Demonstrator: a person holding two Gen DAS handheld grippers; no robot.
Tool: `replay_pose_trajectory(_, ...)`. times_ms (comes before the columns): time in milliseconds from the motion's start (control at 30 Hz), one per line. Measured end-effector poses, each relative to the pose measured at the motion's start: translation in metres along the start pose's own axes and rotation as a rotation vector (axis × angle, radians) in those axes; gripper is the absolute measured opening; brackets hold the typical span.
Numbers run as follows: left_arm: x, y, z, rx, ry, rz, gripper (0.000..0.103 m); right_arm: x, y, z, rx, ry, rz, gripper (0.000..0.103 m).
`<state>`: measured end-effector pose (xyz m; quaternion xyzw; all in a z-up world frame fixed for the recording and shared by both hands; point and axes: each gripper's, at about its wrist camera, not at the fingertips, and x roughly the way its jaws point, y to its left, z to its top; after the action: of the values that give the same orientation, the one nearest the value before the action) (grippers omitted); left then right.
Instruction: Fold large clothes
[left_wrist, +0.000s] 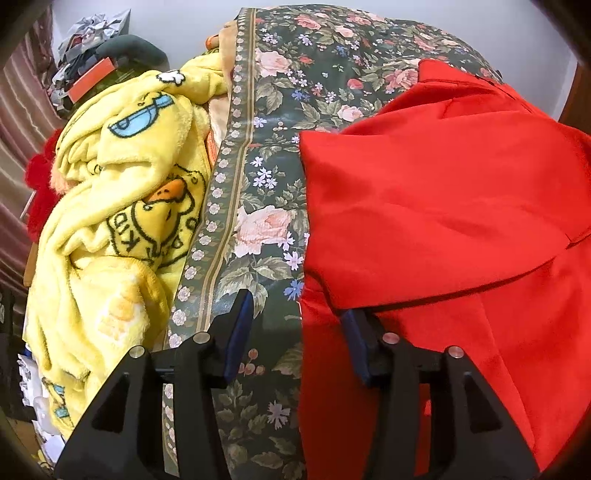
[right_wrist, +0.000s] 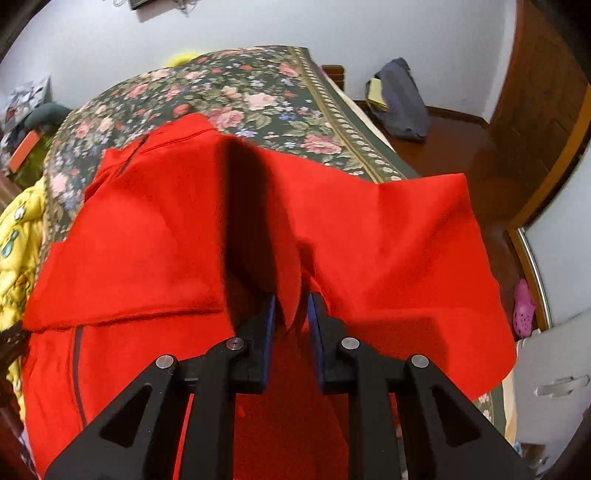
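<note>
So my left gripper (left_wrist: 297, 310) has its fingers spread wide apart, gripping nothing, with the red jacket's (left_wrist: 443, 206) edge draped over its right finger. My right gripper (right_wrist: 291, 310) is nearly closed on a raised fold of that jacket (right_wrist: 155, 236), which sprawls over the floral bedspread (right_wrist: 258, 96) ahead of both. A yellow duck blanket (left_wrist: 110, 206) is heaped off to my left gripper's left.

One bright red fleece garment (left_wrist: 436, 206) lay on one dark green rose-patterned bedspread (left_wrist: 273, 96). Beside it sat one yellow plush blanket printed with cartoon ducks (left_wrist: 122, 206). Two black two-finger grippers were counted, one per view, the left (left_wrist: 297, 306) and the right (right_wrist: 291, 306). On the floor there were one grey-blue fabric bag (right_wrist: 400, 99) and one pink perforated clog (right_wrist: 523, 308).
</note>
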<state>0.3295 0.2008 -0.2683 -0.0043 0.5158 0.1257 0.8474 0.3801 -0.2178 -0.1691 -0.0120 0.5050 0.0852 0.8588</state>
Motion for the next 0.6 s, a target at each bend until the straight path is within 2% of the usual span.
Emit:
replay_pose_trajectory(67,-0.004,-0.001,-0.001,0.007,0.000,0.001,0.048,-0.009,0.009,-0.002,-0.059,-0.021,-0.029,0.018)
replay_pose_trajectory(100,-0.007,-0.002,-0.001,0.010,-0.003,-0.002,0.048,-0.012,0.011,-0.003,-0.085,-0.030,-0.044,0.023)
replay_pose_trajectory(167,-0.014,-0.004,-0.002,0.015,-0.013,-0.015,0.048,-0.022,0.017,-0.004,-0.129,-0.057,-0.084,0.036)
replay_pose_trajectory(200,-0.020,-0.005,-0.002,0.020,-0.025,-0.021,0.048,-0.025,0.020,-0.003,-0.141,-0.075,-0.105,0.046)
replay_pose_trajectory(233,-0.025,-0.006,-0.001,0.024,-0.035,-0.023,0.048,-0.026,0.021,-0.001,-0.147,-0.089,-0.114,0.055)
replay_pose_trajectory(267,-0.031,-0.008,0.000,0.028,-0.048,-0.025,0.048,-0.030,0.022,0.000,-0.152,-0.107,-0.117,0.059)
replay_pose_trajectory(333,-0.041,-0.010,0.003,0.035,-0.072,-0.031,0.048,-0.033,0.024,0.006,-0.149,-0.134,-0.113,0.077)
replay_pose_trajectory(400,-0.055,-0.013,0.007,0.040,-0.101,-0.036,0.048,-0.032,0.025,0.011,-0.128,-0.142,-0.111,0.083)
replay_pose_trajectory(433,-0.059,-0.014,0.008,0.042,-0.111,-0.041,0.048,-0.027,0.025,0.013,-0.116,-0.133,-0.104,0.083)
replay_pose_trajectory(600,-0.088,-0.027,0.016,0.066,-0.175,-0.066,0.057,0.008,0.017,0.006,-0.046,-0.004,-0.042,0.083)
